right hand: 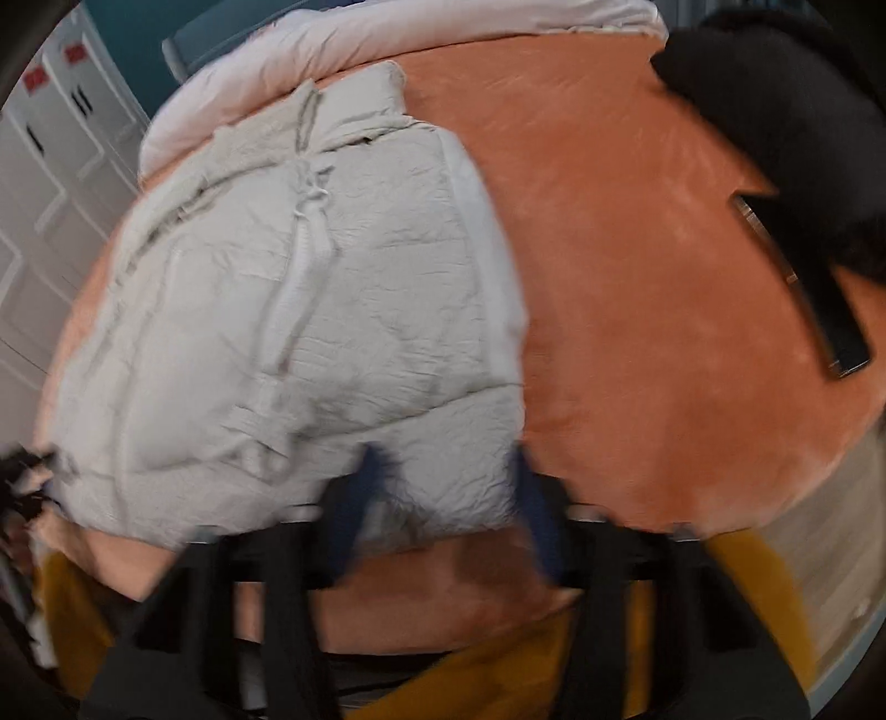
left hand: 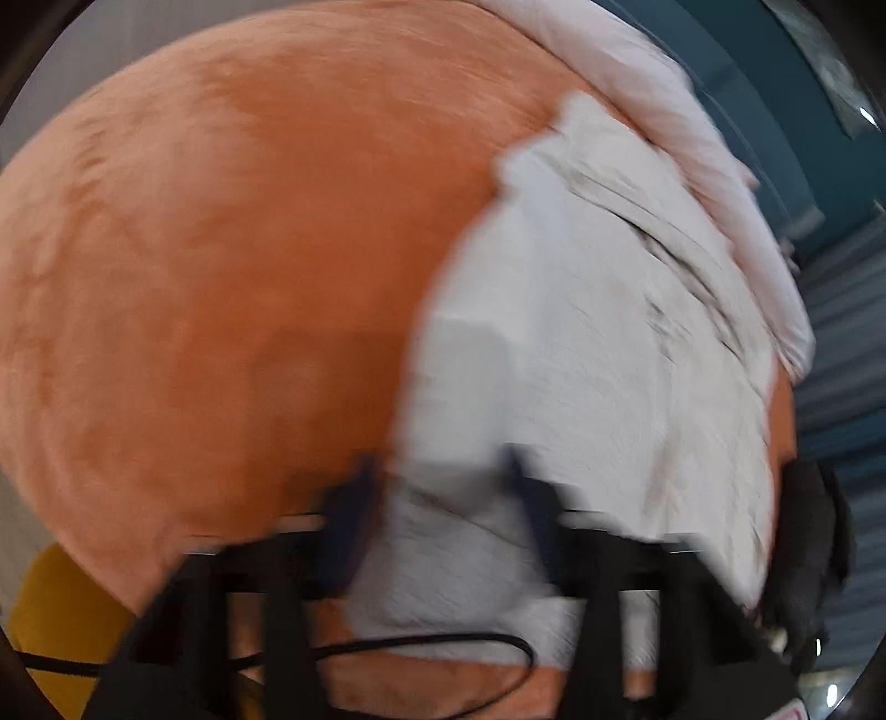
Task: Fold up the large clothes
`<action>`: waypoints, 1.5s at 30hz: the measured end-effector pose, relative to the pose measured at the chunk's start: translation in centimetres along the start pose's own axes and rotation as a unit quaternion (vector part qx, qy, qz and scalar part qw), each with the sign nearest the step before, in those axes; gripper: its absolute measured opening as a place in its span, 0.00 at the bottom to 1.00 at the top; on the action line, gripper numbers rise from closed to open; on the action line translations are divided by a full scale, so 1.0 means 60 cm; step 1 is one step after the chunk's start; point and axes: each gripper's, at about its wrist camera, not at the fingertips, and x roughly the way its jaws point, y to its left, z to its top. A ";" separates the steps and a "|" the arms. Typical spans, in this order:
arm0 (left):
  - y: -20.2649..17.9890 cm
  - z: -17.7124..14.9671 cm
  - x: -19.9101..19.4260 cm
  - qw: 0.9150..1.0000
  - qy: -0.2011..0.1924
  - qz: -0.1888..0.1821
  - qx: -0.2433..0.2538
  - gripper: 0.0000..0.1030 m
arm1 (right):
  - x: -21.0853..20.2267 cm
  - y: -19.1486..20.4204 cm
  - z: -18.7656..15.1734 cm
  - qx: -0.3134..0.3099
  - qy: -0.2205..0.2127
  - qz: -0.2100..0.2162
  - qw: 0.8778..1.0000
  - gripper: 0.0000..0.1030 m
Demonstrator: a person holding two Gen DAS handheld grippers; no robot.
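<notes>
A large pale grey padded jacket [right hand: 332, 310] lies on an orange blanket [right hand: 637, 277] covering a bed. It also shows in the left wrist view [left hand: 581, 343], on the right half of the blanket [left hand: 221, 277]. My left gripper [left hand: 440, 482] is open, its dark blue fingers [left hand: 354, 509] spread over the jacket's near edge. My right gripper [right hand: 448, 482] is open, its fingers [right hand: 360, 498] spread over the jacket's near hem at its right corner. Both views are blurred by motion.
A pale pink duvet [right hand: 343, 50] lies bunched along the far side of the bed [left hand: 692, 127]. A black garment [right hand: 786, 122] and a dark flat device [right hand: 814, 310] lie on the blanket at the right. A mustard cloth [right hand: 747, 581] hangs below the bed edge. White doors [right hand: 50, 183] stand left.
</notes>
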 end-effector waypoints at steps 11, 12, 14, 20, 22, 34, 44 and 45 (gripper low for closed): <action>-0.001 -0.130 -0.136 0.995 -0.017 0.043 0.093 0.03 | -0.117 0.021 -0.075 -0.059 -0.006 0.013 0.998 0.12; 0.008 -0.148 -0.136 0.994 -0.010 0.056 0.094 0.03 | -0.116 0.012 -0.095 -0.063 0.009 0.010 0.998 0.13; 0.031 -0.192 -0.136 0.990 0.005 0.095 0.101 0.03 | -0.108 0.004 -0.122 -0.069 0.037 -0.003 0.997 0.21; 0.008 -0.171 -0.215 0.990 -0.081 0.084 0.075 0.10 | -0.182 0.010 -0.076 -0.062 -0.063 -0.063 0.994 0.44; -0.029 -0.131 -0.231 0.986 -0.119 0.076 0.091 0.28 | -0.204 0.023 -0.029 -0.052 -0.117 -0.059 0.990 0.48; -0.206 0.077 -0.105 0.979 -0.185 0.017 0.079 0.43 | 0.011 0.188 0.236 -0.044 -0.122 0.067 0.989 0.68; -0.161 0.112 -0.036 0.983 -0.167 0.056 0.056 0.43 | 0.211 0.210 0.364 0.079 -0.057 0.065 0.993 0.48; -0.151 0.117 -0.031 0.983 -0.165 0.059 0.048 0.43 | 0.220 0.219 0.370 0.089 -0.045 0.076 0.992 0.26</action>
